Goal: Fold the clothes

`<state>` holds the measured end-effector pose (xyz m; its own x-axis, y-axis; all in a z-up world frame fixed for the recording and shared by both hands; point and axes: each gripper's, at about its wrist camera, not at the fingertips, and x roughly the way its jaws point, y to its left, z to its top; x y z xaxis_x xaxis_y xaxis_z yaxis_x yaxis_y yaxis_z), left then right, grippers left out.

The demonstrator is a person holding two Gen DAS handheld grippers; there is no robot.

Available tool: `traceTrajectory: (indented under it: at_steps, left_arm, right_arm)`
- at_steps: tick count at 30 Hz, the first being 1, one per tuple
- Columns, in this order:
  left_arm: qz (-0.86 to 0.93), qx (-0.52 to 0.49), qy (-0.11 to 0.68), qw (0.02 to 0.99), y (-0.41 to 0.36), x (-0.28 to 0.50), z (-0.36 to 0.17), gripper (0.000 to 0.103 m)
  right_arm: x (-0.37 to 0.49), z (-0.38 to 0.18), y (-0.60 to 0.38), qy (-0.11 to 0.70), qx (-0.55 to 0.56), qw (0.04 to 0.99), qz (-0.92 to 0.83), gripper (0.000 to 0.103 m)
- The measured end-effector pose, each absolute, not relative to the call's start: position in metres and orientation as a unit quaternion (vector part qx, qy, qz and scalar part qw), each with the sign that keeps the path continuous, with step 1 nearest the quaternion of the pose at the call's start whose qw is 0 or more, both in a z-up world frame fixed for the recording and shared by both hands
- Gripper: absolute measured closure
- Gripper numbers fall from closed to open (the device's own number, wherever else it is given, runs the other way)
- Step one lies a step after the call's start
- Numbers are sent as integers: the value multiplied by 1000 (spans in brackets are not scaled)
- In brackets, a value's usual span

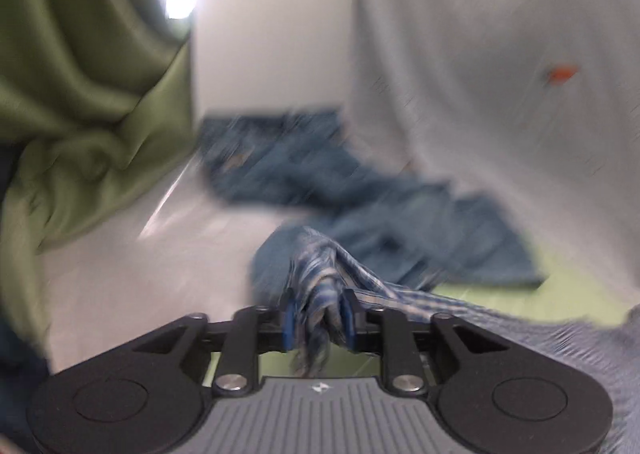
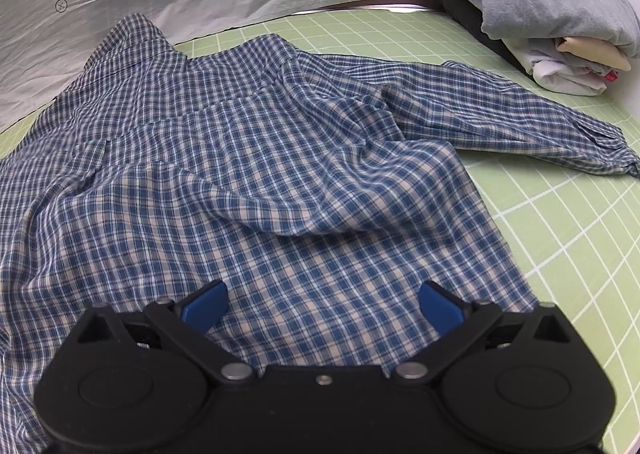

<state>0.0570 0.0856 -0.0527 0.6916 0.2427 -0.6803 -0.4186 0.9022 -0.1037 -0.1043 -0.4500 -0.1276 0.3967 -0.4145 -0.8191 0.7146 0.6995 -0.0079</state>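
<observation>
A blue checked shirt (image 2: pixel 256 158) lies spread across the green grid mat (image 2: pixel 568 214), one sleeve stretched toward a pile of folded clothes (image 2: pixel 548 14). The right gripper (image 2: pixel 322 304) hovers above it, jaws wide and empty. Only the blurred left view shows the left gripper (image 1: pixel 319 320) clamped on bunched shirt fabric, denim jeans (image 1: pixel 360 198) beyond.

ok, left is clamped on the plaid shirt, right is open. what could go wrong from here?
Left gripper pinches a bunched wad of the plaid shirt, so several layers may lift and spoil the fold. The shirt body is still wrinkled, with the right gripper open above it. The sleeve lies near the folded pile and could snag it.
</observation>
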Motion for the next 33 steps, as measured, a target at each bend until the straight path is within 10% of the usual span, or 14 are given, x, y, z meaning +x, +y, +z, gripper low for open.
traceTrajectory:
  at_steps: [6, 33]
  left_arm:
    - [192, -211, 369, 884, 97, 27, -65, 35]
    - [-48, -146, 478, 865, -94, 98, -80, 18]
  right_arm:
    - [-105, -125, -455, 436, 181, 814, -337, 5]
    - [-64, -81, -531, 379, 152, 859, -308, 6]
